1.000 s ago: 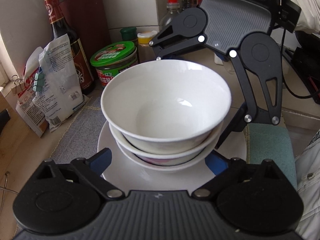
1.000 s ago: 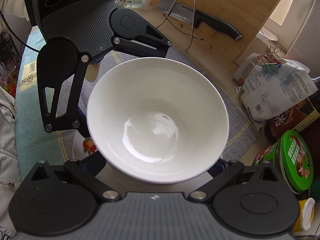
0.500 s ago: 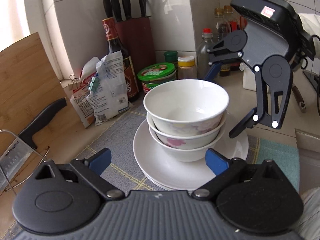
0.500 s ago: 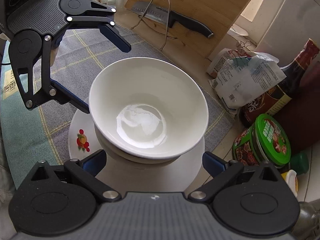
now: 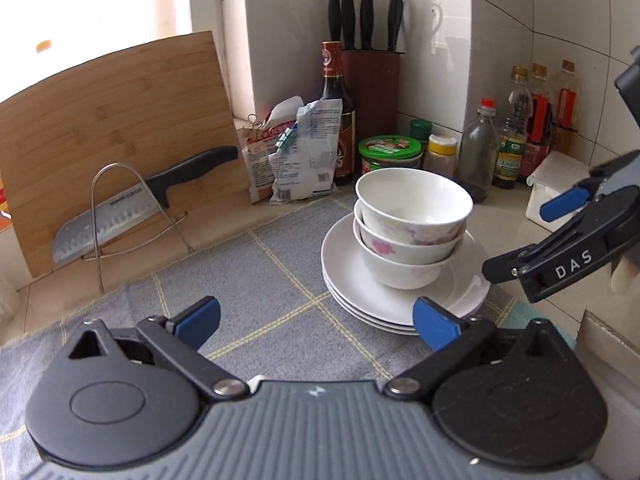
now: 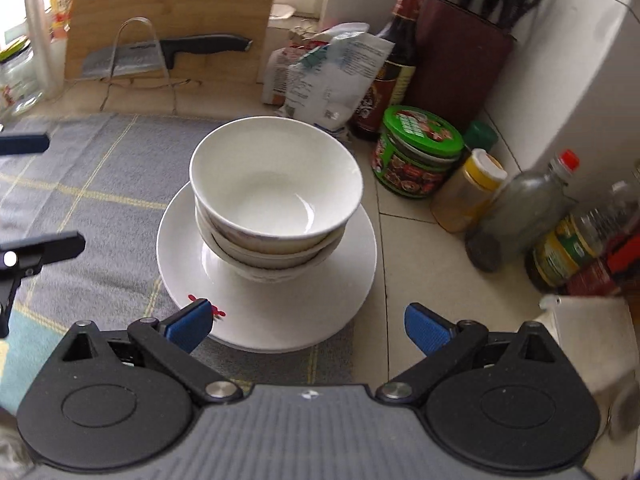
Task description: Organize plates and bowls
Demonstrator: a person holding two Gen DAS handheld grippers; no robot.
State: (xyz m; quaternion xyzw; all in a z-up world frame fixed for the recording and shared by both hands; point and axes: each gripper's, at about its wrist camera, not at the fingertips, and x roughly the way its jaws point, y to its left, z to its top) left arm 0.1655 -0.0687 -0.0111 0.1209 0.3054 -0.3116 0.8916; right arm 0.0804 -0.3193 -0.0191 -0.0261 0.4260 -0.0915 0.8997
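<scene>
Three white bowls sit nested on a short stack of white plates, upright on the grey checked mat. In the right wrist view the bowls stand at the centre of the top plate. My left gripper hovers short of the plates' near edge. Its jaws are opening with nothing between them. My right gripper stands open and empty, above the plate's near rim. It also shows at the right of the left wrist view, where the right gripper is clear of the stack.
A bamboo cutting board leans at the back left, with a knife on a wire rack. Clipped bags, a sauce bottle, a knife block, a green-lidded tin and several bottles crowd the corner behind the stack.
Both grippers have drawn back and up from the bowl stack, rolling as they went. The stack now looks smaller and farther off. The bowls and plates have not moved.
</scene>
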